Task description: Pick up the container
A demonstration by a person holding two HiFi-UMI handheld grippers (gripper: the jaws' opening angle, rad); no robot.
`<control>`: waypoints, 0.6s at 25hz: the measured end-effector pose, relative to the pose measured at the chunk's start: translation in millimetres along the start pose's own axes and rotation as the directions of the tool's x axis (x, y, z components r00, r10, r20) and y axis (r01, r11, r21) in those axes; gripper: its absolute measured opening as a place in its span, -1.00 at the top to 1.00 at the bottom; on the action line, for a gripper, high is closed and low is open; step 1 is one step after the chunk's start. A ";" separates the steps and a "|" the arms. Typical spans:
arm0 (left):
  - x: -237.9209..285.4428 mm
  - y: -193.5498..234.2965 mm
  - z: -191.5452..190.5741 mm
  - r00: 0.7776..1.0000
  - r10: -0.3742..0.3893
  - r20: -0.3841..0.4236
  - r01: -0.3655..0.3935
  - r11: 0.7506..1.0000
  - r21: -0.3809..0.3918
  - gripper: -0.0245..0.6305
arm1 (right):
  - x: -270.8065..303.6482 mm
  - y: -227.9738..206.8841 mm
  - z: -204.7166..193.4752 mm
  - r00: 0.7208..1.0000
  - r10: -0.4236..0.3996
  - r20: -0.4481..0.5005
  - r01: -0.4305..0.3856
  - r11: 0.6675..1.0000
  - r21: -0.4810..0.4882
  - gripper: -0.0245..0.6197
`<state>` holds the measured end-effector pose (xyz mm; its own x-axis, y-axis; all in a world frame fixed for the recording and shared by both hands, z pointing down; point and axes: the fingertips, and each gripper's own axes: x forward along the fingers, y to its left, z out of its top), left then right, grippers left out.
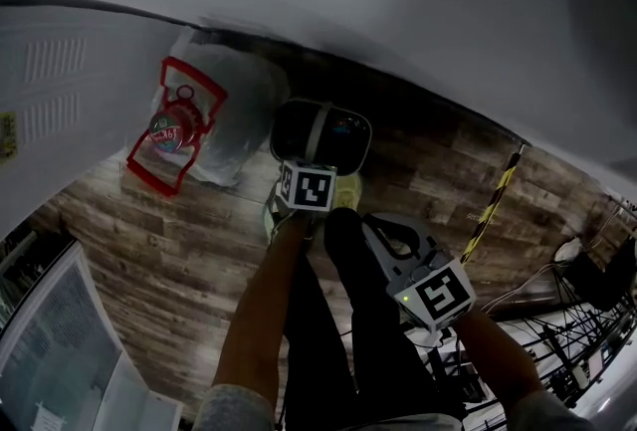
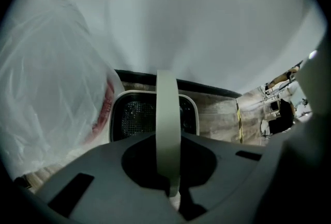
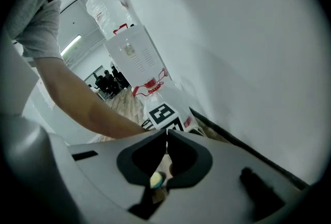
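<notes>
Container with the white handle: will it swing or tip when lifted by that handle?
Likely to swing, since the container would hang from one narrow handle pinched by the left gripper. Probably light for its size: its walls look like open mesh. The handle seems fairly stiff, as it stands in an arch.

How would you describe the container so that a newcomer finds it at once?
Follow the white wall down to the wooden floor. There, right of the white bag with red print, stands the container. Unlike the bag, it is dark mesh with a white rim and a pale handle across it.
</notes>
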<state>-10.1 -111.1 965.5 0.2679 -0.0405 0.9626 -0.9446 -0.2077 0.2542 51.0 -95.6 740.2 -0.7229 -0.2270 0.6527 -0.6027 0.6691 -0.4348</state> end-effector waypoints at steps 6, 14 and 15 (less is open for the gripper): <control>-21.2 -30.7 -22.4 0.998 -0.003 -0.063 -0.001 0.998 -0.062 0.88 | -27.1 -0.3 32.4 0.999 -0.028 0.037 0.028 1.000 0.000 0.84; -112.6 -22.8 -88.4 0.990 -0.012 -0.144 -0.032 0.954 -0.299 0.88 | -73.3 20.6 73.0 0.997 -0.057 0.056 0.058 0.998 -0.018 0.84; -127.0 -20.6 -95.4 0.990 -0.007 -0.141 -0.039 0.947 -0.319 0.88 | -79.7 26.4 82.2 0.996 -0.058 0.062 0.060 0.998 -0.033 0.84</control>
<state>-42.8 -8.4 847.0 0.2449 0.0987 0.9645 -0.9654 0.1166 0.2332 64.9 -118.0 625.8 -0.7061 -0.3086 0.6374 -0.6337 0.6770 -0.3742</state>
